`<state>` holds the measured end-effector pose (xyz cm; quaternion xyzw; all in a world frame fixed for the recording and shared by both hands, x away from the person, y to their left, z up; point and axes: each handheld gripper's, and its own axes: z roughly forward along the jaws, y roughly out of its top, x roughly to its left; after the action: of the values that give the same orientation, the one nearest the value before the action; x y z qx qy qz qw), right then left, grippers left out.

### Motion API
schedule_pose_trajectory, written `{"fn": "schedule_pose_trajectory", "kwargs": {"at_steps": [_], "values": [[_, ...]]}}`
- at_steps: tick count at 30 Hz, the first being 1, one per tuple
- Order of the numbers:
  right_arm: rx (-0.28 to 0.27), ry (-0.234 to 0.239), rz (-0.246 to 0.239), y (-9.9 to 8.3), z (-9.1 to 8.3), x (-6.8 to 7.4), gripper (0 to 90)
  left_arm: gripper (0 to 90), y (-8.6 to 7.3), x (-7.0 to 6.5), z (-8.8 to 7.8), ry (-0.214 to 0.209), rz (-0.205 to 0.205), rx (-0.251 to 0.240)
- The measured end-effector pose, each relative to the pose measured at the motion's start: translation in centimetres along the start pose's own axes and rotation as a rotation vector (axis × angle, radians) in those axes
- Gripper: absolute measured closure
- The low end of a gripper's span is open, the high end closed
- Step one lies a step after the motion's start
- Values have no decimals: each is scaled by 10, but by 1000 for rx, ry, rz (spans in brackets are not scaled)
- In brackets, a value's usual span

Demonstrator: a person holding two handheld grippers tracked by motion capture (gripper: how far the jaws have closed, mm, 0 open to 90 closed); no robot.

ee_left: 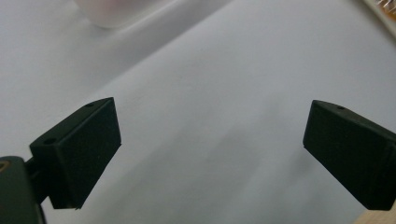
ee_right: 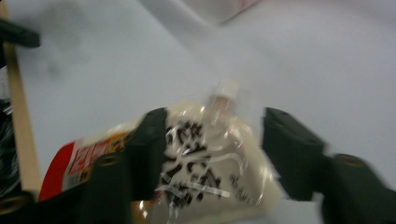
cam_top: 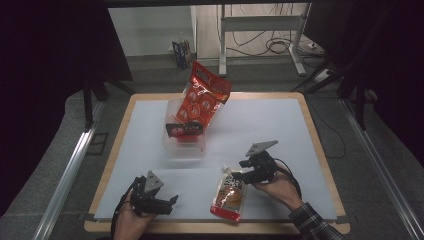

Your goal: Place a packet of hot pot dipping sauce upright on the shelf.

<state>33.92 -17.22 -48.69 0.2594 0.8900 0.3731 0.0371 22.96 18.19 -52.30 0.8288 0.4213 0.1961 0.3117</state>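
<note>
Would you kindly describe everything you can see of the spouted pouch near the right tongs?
The spouted pouch is a soft, glossy plastic pack, cream with dark lettering and a red band at its bottom end, topped by a small white cap. It lies flat on the white table cover, cap pointing away from the person. The right tongs straddle its upper part, jaws apart either side; contact is unclear.

Glossy plastic spout pouch [ee_right: 205, 158]; shiny red foil bag [cam_top: 200, 102]; clear plastic container [cam_top: 184, 145]; matt white tabletop [cam_top: 260, 135], wood edge.
</note>
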Motion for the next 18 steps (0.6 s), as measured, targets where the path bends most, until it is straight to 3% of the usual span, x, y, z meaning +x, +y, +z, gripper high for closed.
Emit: {"fn": "schedule_pose_trajectory", "kwargs": {"at_steps": [3, 7, 18], "values": [[10, 10, -17, -10, -8, 5, 692, 41, 0, 1, -1, 1, -1, -5], [10, 41, -33, -24, -17, 12, 858, 42, 0, 1, -1, 4, -1, -8], [130, 74, -56, -49, -7, 35, 884, 42, 0, 0, -1, 6, 5, -7]]}}
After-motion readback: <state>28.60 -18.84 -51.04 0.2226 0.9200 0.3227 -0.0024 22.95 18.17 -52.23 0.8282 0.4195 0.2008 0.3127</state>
